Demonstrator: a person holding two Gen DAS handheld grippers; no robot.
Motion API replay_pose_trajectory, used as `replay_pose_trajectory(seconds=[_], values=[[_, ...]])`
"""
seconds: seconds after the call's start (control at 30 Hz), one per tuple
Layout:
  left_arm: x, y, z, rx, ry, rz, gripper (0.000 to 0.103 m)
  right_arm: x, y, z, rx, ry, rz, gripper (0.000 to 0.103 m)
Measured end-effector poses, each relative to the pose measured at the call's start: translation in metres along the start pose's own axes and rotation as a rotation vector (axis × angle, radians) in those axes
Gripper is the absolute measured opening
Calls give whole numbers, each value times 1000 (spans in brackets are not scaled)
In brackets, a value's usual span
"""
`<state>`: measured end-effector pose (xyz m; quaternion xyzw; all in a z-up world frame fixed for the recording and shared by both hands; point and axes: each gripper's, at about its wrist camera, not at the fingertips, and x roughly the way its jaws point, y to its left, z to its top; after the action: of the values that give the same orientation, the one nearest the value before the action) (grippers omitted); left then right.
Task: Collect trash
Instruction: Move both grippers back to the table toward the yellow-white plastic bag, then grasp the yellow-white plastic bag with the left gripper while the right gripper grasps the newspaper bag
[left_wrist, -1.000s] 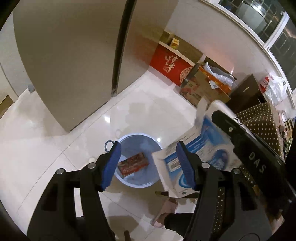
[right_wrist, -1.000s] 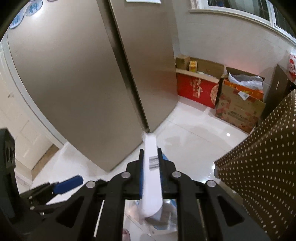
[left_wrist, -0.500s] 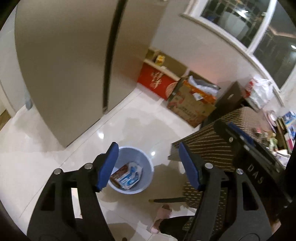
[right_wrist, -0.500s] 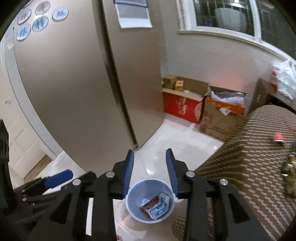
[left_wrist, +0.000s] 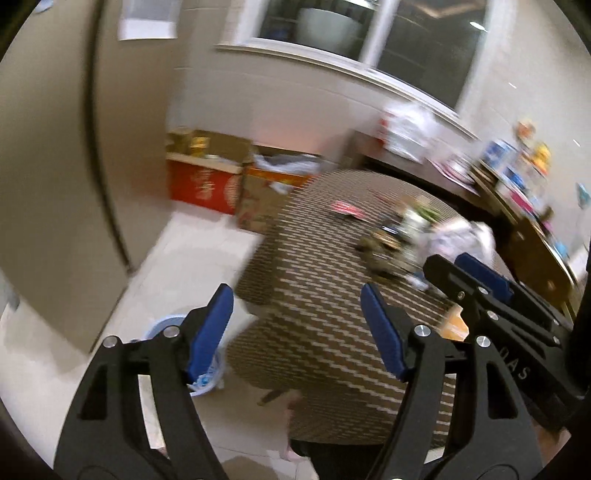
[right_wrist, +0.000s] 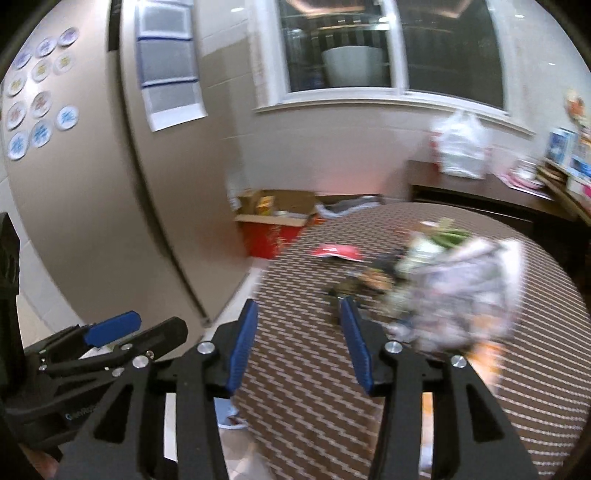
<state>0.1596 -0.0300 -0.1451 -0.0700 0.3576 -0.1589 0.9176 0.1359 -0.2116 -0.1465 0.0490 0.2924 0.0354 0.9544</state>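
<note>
My left gripper is open and empty above the near edge of a round table with a brown patterned cloth. My right gripper is open and empty over the same table. A blurred pile of trash with crumpled wrappers lies on the table ahead of it, and a red wrapper lies farther back. The pile and the red wrapper also show in the left wrist view. The blue bin stands on the floor, partly behind my left finger.
A tall beige fridge stands at the left. Red and brown cardboard boxes sit on the floor by the wall. A dark sideboard with a white plastic bag stands behind the table, under a window.
My right gripper let go of the blue-and-white package, which dropped into the bin. Both grippers then swung up and right from the bin toward the table.
</note>
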Motion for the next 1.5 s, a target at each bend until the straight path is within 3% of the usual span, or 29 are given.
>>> replay_pose_trajectory(seconds=[0.17,0.37,0.57,0.73,0.77,0.8,0.83,0.9,1.0,1.1,1.23,1.5], values=[[21,-72,-11,144,58,-89,72,-34,-70,-21,60,-10,-119,54],[40,-133,-31,310,99,-120,72,-49,-134,-48,167,20,-192,55],[70,-166,-42,404,138,-104,72,-48,-169,-61,234,42,-187,56],[90,-176,-45,431,177,-108,72,-41,-177,-64,269,52,-161,56],[91,-178,-45,432,179,-113,66,-41,-177,-65,274,54,-157,57],[92,-179,-45,432,185,-127,50,-39,-179,-65,284,56,-143,57],[93,-180,-46,429,195,-141,50,-38,-181,-65,293,57,-133,57],[90,-178,-45,421,199,-175,38,-37,-183,-64,304,54,-121,57],[81,-171,-40,365,200,-243,36,-37,-185,-61,334,42,-89,57],[65,-163,-30,321,134,-240,35,-35,-185,-57,358,34,-64,57],[47,-141,-12,242,26,-165,34,-27,-183,-52,384,33,-28,57],[47,-107,10,107,-70,-22,34,26,-175,-48,498,98,123,57]])
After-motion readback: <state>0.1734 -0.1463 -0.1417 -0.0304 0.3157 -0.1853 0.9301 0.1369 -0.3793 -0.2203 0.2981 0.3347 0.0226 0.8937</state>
